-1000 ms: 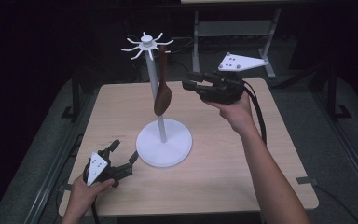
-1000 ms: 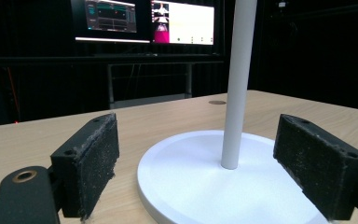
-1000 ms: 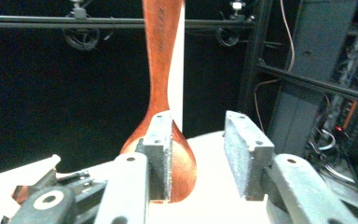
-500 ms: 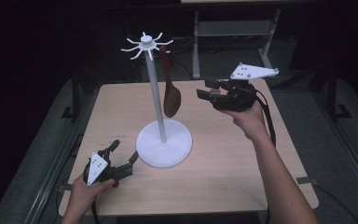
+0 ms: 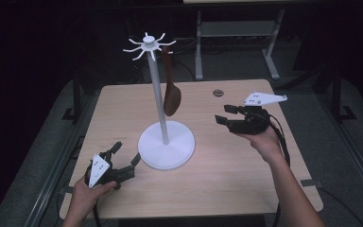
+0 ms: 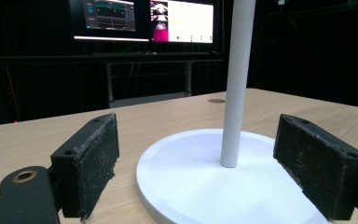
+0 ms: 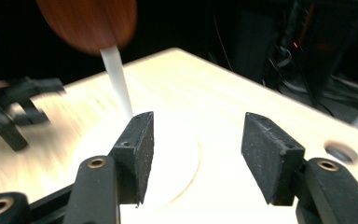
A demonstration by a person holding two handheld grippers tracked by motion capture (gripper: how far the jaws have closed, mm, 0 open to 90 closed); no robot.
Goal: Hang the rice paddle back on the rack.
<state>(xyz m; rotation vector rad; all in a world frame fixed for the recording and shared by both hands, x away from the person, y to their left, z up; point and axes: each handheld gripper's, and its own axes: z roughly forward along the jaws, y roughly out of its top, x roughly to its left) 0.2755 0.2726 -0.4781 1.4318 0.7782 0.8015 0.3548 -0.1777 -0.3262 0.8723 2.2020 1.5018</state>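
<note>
1. The right gripper view is smeared with motion blur. The white stand (image 7: 119, 79) reads there as a slanted streak, and the brown wooden spoon (image 7: 88, 21) is cut off by the top edge. The other claw beyond the stand is a dark blur.
2. In the left gripper view the stand's pole (image 6: 235, 84) runs out of the top of the picture, so the hooks and spoon are hidden from that camera. The round base (image 6: 205, 186) is cut by the bottom edge.
3. I count one stand (image 5: 163, 137), one spoon (image 5: 171, 90) hanging from a hook at its top just right of the pole, two claws, and one round hole (image 5: 218, 92) in the table (image 5: 227, 179) behind and right of the stand.
4. The left claw (image 5: 123, 158) sits low, just left and in front of the stand's base, spread wide and holding nothing.
5. The right claw (image 5: 223, 116) is held above the table to the right of the stand, apart from it, its jaws parted and empty.
6. Bare tabletop lies in front of and right of the stand, out to the table edges.
</note>
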